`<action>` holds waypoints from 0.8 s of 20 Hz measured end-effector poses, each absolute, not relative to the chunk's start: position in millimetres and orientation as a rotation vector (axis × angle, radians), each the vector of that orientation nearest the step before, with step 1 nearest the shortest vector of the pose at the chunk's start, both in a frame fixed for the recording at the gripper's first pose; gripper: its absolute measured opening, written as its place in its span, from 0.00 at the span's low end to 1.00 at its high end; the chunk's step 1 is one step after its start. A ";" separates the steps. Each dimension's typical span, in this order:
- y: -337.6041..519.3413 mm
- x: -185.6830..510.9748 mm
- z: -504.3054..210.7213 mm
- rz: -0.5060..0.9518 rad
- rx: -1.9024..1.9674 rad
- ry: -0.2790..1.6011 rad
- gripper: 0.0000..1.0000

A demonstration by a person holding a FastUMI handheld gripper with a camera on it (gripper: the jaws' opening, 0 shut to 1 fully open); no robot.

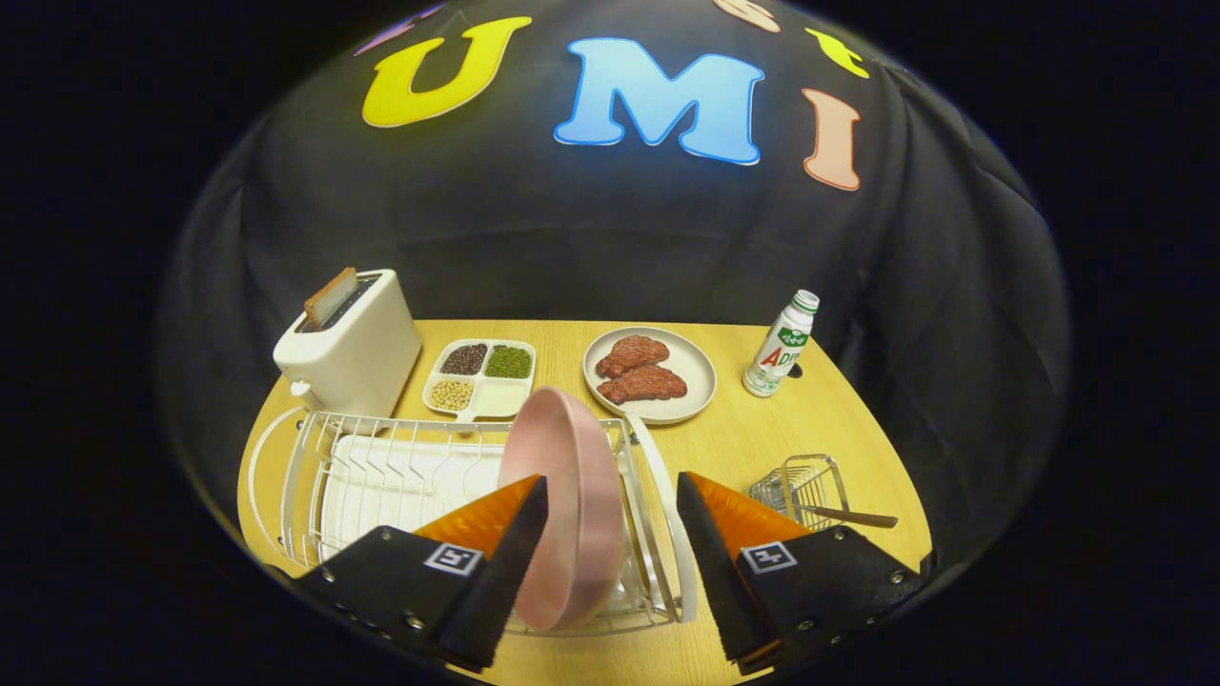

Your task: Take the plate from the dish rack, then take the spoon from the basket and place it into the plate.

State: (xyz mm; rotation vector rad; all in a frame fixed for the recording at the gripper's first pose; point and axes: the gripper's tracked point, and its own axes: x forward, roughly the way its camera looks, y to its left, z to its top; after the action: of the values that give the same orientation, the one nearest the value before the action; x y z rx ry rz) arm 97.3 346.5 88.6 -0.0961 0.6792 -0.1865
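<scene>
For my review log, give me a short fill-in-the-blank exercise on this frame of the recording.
1. The pink plate stands on edge in the white ____.
2. The claw is ____, its fingers either side of the plate's rim.
3. The spoon lies in the wire ____.
4. A slice of bread sticks out of the ____.

Missing words: dish rack; open; basket; toaster

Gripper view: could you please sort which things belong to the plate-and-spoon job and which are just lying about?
Job: pink plate standing in the dish rack, between the open gripper fingers; spoon in the wire basket.

Lying about: toaster, divided tray, meat plate, bottle.
</scene>
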 end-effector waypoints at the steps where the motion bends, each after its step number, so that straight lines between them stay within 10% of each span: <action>1: 348.2 101.9 80.2 -0.200 -0.094 0.699 0.71; 8: 370.5 100.1 80.0 -0.273 -0.190 0.706 0.23; 16: 382.6 102.7 99.6 -0.338 -0.304 0.664 0.17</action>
State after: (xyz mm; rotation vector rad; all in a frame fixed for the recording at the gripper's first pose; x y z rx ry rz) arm 102.7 382.6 99.6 -0.3037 0.6641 -0.3384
